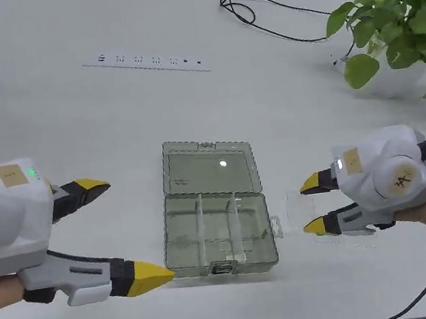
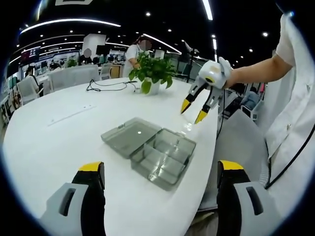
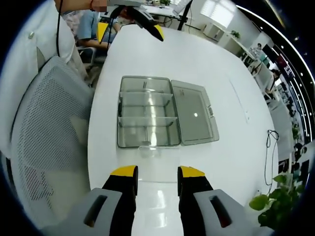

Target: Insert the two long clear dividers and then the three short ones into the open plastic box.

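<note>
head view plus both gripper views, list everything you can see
open plastic box: one, smoky clear, table centre, lid flat behind it
long dividers: two, clear, standing inside the box
loose dividers: count unclear, clear, flat on the table right of the box
power strip: one, white, far left
cable: one, black, far side
plant: one, green, white pot, far right
table: one, white
left gripper: one, white with yellow tips, open, left of the box
right gripper: one, same colours, open, by the loose dividers
</note>
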`<state>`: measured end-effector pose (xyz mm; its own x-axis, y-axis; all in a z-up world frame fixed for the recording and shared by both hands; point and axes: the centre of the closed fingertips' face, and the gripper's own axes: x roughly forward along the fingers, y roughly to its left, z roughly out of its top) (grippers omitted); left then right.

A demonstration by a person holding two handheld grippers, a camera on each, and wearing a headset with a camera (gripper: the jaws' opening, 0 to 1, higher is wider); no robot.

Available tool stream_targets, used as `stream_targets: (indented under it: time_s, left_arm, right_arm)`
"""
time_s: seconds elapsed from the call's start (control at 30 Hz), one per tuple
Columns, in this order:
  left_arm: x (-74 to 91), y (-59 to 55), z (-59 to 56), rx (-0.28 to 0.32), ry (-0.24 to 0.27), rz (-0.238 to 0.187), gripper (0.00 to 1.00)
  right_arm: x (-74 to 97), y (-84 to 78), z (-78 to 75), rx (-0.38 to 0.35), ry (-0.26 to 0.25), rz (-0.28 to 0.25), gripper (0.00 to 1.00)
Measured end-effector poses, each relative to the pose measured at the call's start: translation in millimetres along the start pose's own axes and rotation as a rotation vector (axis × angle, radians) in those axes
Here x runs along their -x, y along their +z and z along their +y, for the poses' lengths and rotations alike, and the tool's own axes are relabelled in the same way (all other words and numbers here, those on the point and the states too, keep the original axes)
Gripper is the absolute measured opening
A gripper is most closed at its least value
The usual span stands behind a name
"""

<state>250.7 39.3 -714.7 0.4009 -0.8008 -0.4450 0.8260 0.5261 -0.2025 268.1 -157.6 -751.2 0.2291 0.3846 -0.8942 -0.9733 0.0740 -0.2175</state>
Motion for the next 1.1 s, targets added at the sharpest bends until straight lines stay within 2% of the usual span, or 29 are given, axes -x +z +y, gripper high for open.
stream_targets:
  time_s: [0.13, 0.17, 0.27, 0.3, 0.4, 0.57, 0.63, 0.73, 0.9, 1.1]
  left_arm:
    - [-2.0, 9.8, -3.0, 0.076, -0.003, -0.004, 0.94]
    - [-3.3, 14.0, -6.2, 0.126, -0.012, -0.011, 0.93]
    - [-7.0, 23.7, -11.4, 0.196, -0.034, -0.037, 0.90]
    - [-8.0, 26.9, -12.9, 0.199, -0.043, -0.047, 0.88]
    - [-12.2, 34.7, -25.1, 0.263, -0.090, -0.056, 0.82]
    - [-20.2, 43.3, -39.7, 0.305, -0.130, -0.066, 0.77]
    - [-23.0, 50.8, -48.3, 0.356, -0.164, -0.095, 0.74]
    - [-26.7, 55.8, -56.6, 0.442, -0.198, -0.107, 0.66]
    - [-32.8, 57.1, -59.2, 0.471, -0.199, -0.112, 0.57]
    - [-39.7, 63.3, -74.5, 0.512, -0.254, -0.121, 0.46]
  right_arm:
    - [11.7, 16.9, 2.6, 0.018, -0.034, -0.015, 0.32]
    - [14.1, 20.6, 3.3, 0.023, -0.040, -0.018, 0.32]
    - [21.4, 33.5, 6.1, 0.029, -0.056, -0.038, 0.32]
    - [23.9, 38.4, 7.6, 0.035, -0.062, -0.044, 0.32]
    - [28.9, 50.4, 11.9, 0.055, -0.073, -0.057, 0.32]
    - [35.8, 68.4, 16.9, 0.079, -0.092, -0.075, 0.32]
    - [37.8, 74.1, 18.6, 0.083, -0.094, -0.083, 0.32]
    - [40.6, 83.3, 21.4, 0.099, -0.102, -0.089, 0.32]
    - [44.2, 94.1, 24.4, 0.116, -0.112, -0.092, 0.32]
    - [49.2, 108.5, 28.4, 0.123, -0.118, -0.111, 0.32]
